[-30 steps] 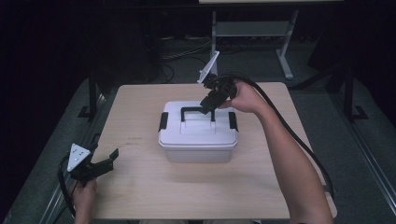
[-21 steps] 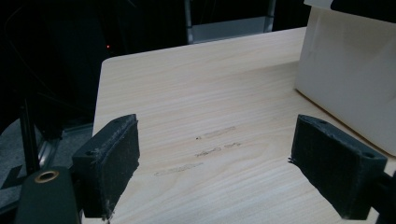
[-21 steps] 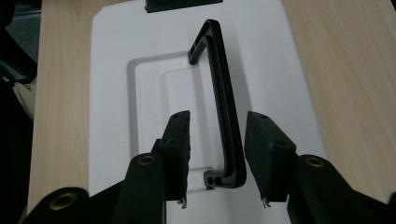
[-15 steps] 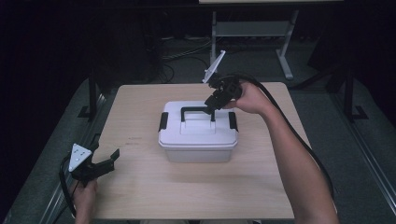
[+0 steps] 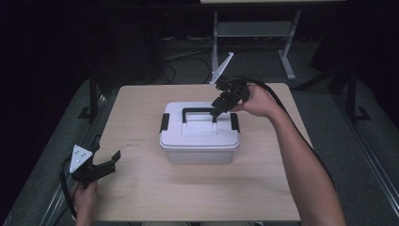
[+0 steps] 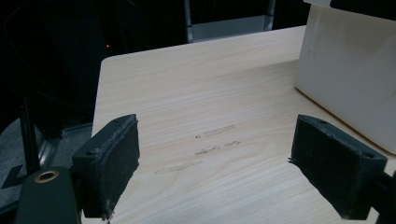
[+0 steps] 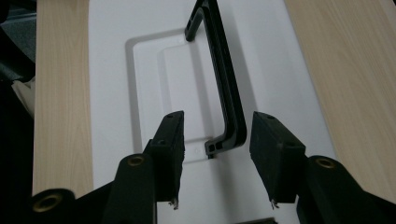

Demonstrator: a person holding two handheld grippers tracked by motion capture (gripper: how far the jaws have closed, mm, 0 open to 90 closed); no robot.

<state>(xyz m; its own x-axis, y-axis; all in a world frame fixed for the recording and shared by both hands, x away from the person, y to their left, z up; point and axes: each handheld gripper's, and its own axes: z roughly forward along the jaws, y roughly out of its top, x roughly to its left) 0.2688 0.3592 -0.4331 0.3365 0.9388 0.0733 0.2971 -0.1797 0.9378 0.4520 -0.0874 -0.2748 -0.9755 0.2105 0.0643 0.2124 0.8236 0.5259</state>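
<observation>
- White box (image 5: 200, 136) sitting mid-table (image 5: 141, 197), black handle (image 5: 197, 112) standing upright on the lid (image 7: 280, 56), ready for carrying.
- Right gripper (image 7: 215, 154) hovering over the handle's right end, jaws just opening, pads on either side of the bar without pressing, probably letting go.
- Left gripper (image 6: 215, 172) resting at the near left corner, jaws wide apart, holding nothing, kept clear of the box.

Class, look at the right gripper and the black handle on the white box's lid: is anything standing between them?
Nothing visible. The handle stands up between the right gripper's jaws, which have just been opening, pads clear of it.
</observation>
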